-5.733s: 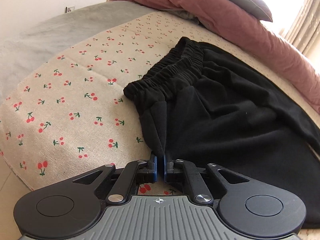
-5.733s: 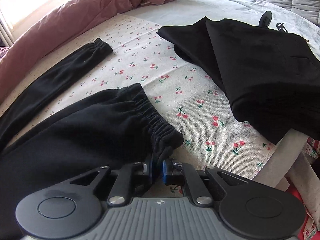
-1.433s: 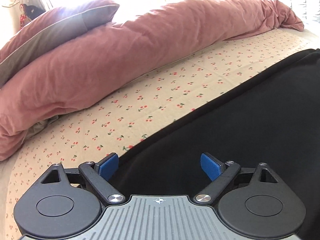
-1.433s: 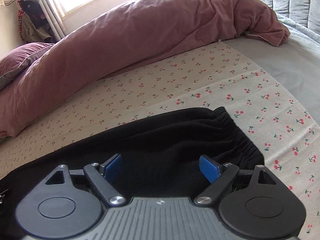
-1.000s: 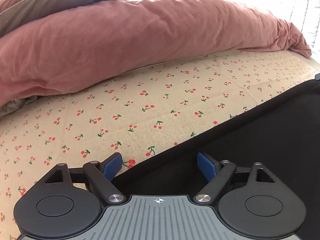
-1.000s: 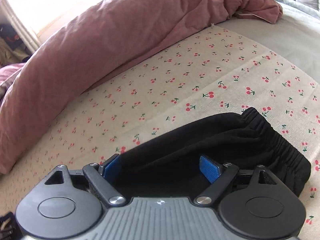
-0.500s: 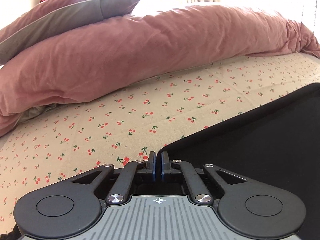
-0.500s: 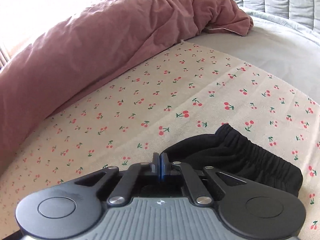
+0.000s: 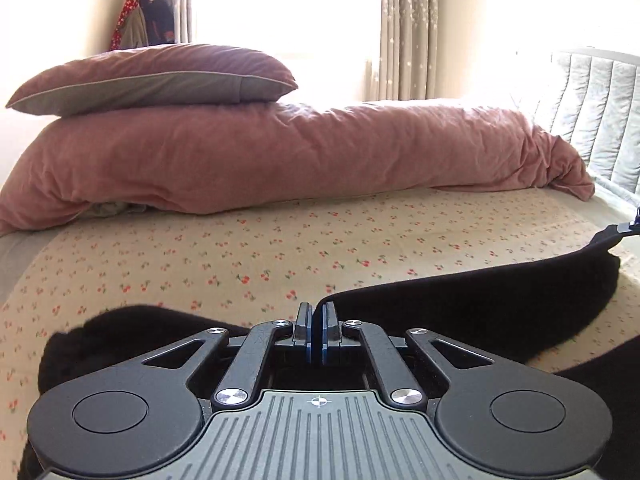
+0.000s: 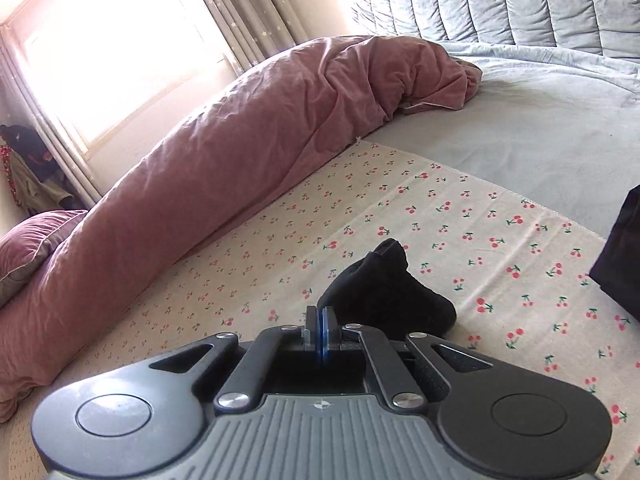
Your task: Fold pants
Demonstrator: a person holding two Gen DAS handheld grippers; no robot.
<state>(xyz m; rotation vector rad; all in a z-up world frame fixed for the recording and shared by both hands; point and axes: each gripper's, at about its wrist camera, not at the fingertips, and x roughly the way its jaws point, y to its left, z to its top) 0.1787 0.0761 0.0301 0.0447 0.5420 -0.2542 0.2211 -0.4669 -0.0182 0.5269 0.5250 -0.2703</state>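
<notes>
Both tongs have closed and lifted since a second ago, when their blue pads stood wide apart over the flat black cloth. Now the left tongs (image 9: 318, 324) are pinched narrow on the edge of the pants (image 9: 480, 300), and that edge rises off the bed in a taut line toward the far right of the left view, where a blue tip of the other tool just shows. The right tongs (image 10: 321, 330) are likewise squeezed together, with a bunched black end of the pants (image 10: 384, 292) drooping just beyond and to the right of them; the pinched bit itself is hidden between the pads, but the cloth seems to hang from the grip.

Holding one edge at two points keeps it straight, so the fabric can probably be carried over as a clean fold rather than a crumple. The pants lie on the cherry-print sheet (image 9: 280, 248), with bare sheet ahead as a landing place. A pink duvet (image 9: 280, 152) is rolled along the far side, well apart from the work, with a pillow (image 9: 160, 76) on top.
</notes>
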